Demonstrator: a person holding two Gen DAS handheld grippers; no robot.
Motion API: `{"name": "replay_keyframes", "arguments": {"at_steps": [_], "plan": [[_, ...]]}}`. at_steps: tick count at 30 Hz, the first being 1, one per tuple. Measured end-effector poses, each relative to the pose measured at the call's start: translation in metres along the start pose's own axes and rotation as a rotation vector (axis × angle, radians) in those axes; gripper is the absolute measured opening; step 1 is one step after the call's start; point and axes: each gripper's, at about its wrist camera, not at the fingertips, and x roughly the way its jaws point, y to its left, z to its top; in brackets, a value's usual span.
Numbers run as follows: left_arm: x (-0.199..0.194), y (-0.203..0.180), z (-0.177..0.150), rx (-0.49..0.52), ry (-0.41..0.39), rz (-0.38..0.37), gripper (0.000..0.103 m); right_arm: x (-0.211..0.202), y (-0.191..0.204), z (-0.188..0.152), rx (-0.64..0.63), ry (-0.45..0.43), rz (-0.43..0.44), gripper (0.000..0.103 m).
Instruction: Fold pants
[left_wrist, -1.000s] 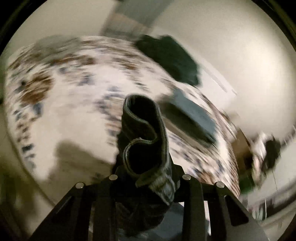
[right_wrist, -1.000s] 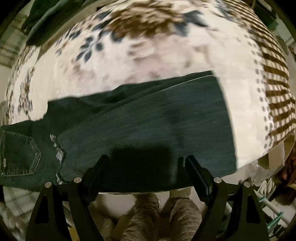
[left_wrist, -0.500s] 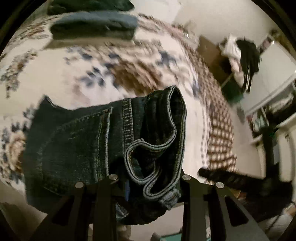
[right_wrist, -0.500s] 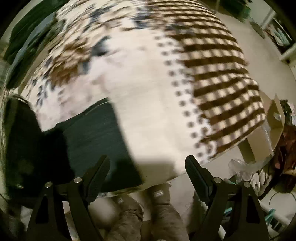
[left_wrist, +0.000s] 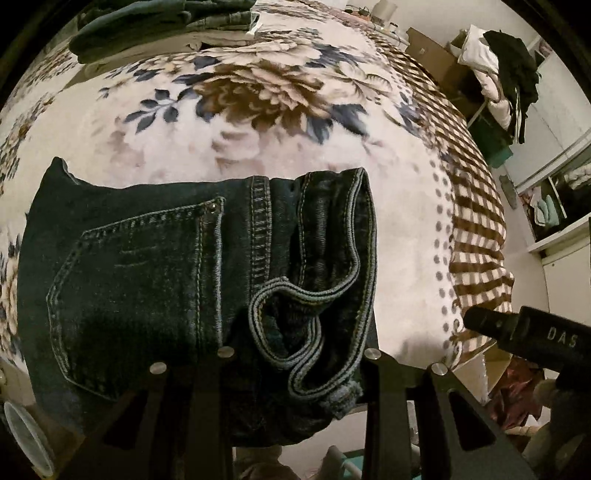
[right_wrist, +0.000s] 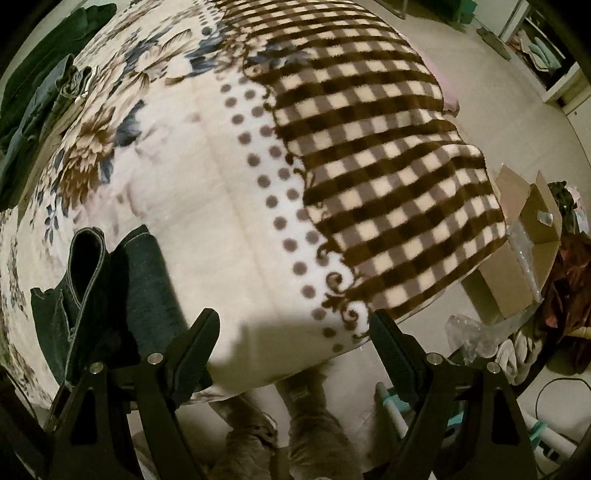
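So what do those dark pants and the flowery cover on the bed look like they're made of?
The pants look like dark denim: a twill weave, pale contrast topstitching, a stitched patch pocket with a rivet at its corner, matte finish. The left gripper is shut on their hems. The floral cover looks like plush fleece, probably synthetic: a soft fuzzy nap blurs the printed flowers and checks.
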Motion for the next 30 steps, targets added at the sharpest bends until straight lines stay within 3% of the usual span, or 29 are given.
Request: {"name": "replay_keyframes", "arguments": {"at_steps": [6,8,12,13,18,22,24,27,28,30], "plan": [[-0.003,0.0,0.008,-0.046,0.032,0.014,0.033,-0.007,0.011,0.005,-0.022,-0.011,0.014,0.085],[-0.013,0.0,0.01,-0.061,0.026,0.016,0.04,-0.01,0.014,0.005,-0.029,-0.012,0.029,0.085],[-0.038,0.004,0.012,-0.098,0.0,-0.035,0.078,-0.016,0.026,0.011,-0.046,-0.016,0.089,0.085],[-0.05,0.006,0.012,-0.103,-0.024,-0.036,0.082,-0.019,0.029,0.013,-0.052,-0.023,0.108,0.085],[-0.086,0.032,0.013,-0.17,-0.096,-0.028,0.083,-0.029,0.047,0.025,-0.083,-0.031,0.27,0.085],[-0.104,0.095,0.013,-0.295,-0.125,0.071,0.083,-0.016,0.079,0.028,-0.112,0.062,0.418,0.086],[-0.106,0.132,0.012,-0.362,-0.123,0.132,0.083,-0.002,0.097,0.026,-0.14,0.111,0.431,0.087],[-0.1,0.183,0.01,-0.426,-0.093,0.235,0.083,0.032,0.125,0.022,-0.175,0.186,0.382,0.086],[-0.099,0.194,0.009,-0.436,-0.093,0.248,0.083,0.048,0.134,0.018,-0.173,0.232,0.369,0.08],[-0.097,0.21,0.009,-0.44,-0.073,0.277,0.083,0.054,0.143,0.014,-0.156,0.2,0.322,0.052]]}}
